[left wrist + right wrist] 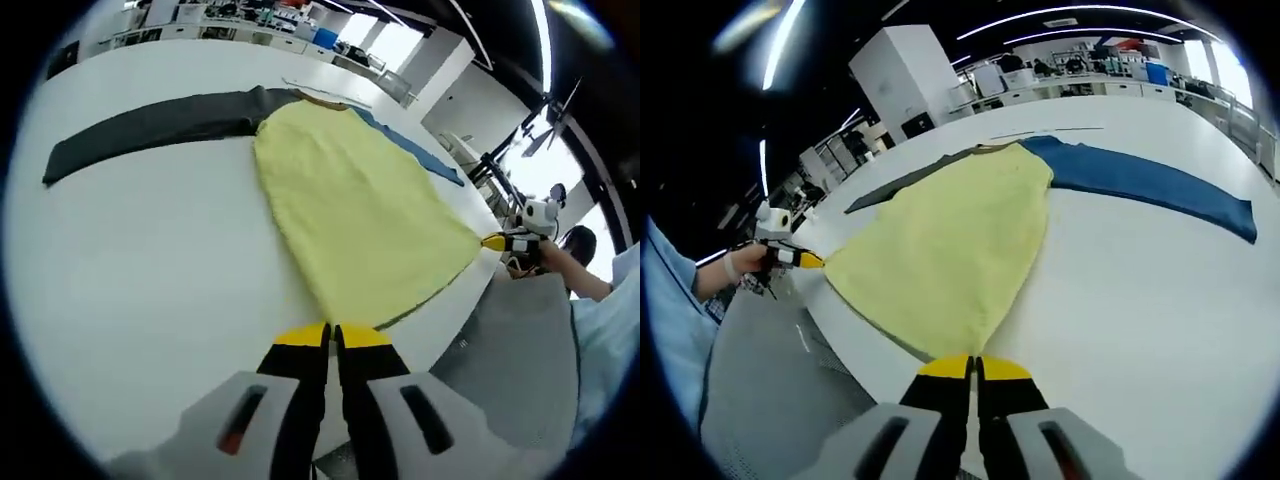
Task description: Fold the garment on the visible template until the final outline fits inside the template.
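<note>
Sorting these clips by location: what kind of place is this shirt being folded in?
Probably an open-plan lab or workshop, not a home: a long white table holds the yellow garment, benches with equipment and bins line the far wall, and strip ceiling lights run overhead.

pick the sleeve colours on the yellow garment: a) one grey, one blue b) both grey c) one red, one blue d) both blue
a: in the left gripper view a grey sleeve stretches out one side of the yellow garment and a blue sleeve lies along the other.
</note>
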Motion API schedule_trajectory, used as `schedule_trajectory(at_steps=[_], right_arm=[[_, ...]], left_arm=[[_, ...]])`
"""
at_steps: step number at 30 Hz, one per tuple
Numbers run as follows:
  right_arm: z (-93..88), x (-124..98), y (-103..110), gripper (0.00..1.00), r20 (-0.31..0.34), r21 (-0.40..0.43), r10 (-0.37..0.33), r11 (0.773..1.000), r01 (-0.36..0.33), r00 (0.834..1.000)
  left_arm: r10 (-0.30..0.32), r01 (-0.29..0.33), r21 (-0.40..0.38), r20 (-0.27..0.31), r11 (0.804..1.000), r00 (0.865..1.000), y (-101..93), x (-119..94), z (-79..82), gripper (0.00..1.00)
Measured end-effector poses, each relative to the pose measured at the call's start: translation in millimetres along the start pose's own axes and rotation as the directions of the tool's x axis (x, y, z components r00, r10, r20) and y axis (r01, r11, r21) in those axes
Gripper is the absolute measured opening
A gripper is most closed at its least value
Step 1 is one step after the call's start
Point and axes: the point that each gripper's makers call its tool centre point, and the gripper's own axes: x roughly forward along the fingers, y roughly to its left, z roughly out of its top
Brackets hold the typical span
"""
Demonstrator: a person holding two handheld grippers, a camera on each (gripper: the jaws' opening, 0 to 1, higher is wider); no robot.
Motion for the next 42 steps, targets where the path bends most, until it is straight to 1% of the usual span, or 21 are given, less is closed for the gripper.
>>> schedule_trajectory(at_steps=[5,9,11,16,21,24,27,32,34,36,37,38,41,42], right_arm=[[-3.9,2,-1,0.0,-0.014,0.012,-0.004,1.0,0.004,1.0],[-5.1,2,-2,0.0,-0.013,0.019,-0.005,1.0,0.005,1.0],[-5.1,3,-3,0.0,-0.004,0.003,-0.01,1.0,0.01,1.0],[-9.7,4,-4,0.0,-0.013,0.008,-0.015,1.0,0.015,1.0],[-13.5,5,-5,0.0,-0.022,0.002,-0.019,1.0,0.019,1.0],[-14.3,6,-5,0.0,-0.025,0.003,-0.022,1.0,0.022,0.999],[-14.5,6,-5,0.0,-0.027,0.0,-0.022,1.0,0.022,0.999],[-14.6,6,-5,0.0,-0.023,-0.002,-0.02,1.0,0.02,1.0],[-13.9,5,-4,0.0,-0.018,-0.017,-0.017,1.0,0.017,1.0],[-13.3,4,-4,0.0,-0.014,-0.028,-0.016,0.999,0.016,1.0],[-12.3,2,-4,0.01,-0.008,-0.037,-0.016,0.999,0.015,1.0],[-11.3,1,-4,0.04,-0.002,-0.04,-0.015,0.999,0.015,1.0],[-3.8,-4,-5,0.14,0.042,-0.043,-0.009,0.999,0.011,0.999],[-0.7,-5,-5,0.18,0.061,-0.052,-0.011,0.999,0.014,0.998]], left_arm=[[0.02,-0.019,-0.034,0.009,0.999,1.0,2.9,2,-3.1,0.0],[0.024,-0.024,-0.029,0.016,0.999,1.0,3.4,4,-4.1,0.0],[0.029,-0.028,-0.022,0.022,0.999,0.999,3.3,4,-5.1,0.0],[0.034,-0.033,-0.039,0.029,0.999,0.999,4.7,5,-7.7,0.0],[0.043,-0.042,-0.023,0.03,0.999,0.999,5.8,6,-9.9,0.0],[0.039,-0.038,-0.024,0.039,0.999,0.998,6.0,6,-9.6,0.0],[0.037,-0.035,-0.042,0.049,0.998,0.998,6.8,6,-9.3,0.0],[0.031,-0.029,-0.028,0.073,0.999,0.997,5.5,5,-9.3,0.0],[0.035,-0.033,-0.023,0.087,0.999,0.996,5.7,5,-8.1,0.01],[0.039,-0.04,0.002,0.11,0.999,0.993,5.2,2,-4.8,0.01],[0.037,-0.039,0.013,0.121,0.999,0.992,4.2,1,-2.7,0.02],[0.036,-0.038,0.018,0.136,0.999,0.99,3.7,-1,0.0,0.05],[0.03,-0.034,0.019,0.192,0.999,0.981,3.5,-6,11.2,0.19],[0.016,-0.025,0.04,0.227,0.999,0.974,2.0,-8,18.4,0.24]])
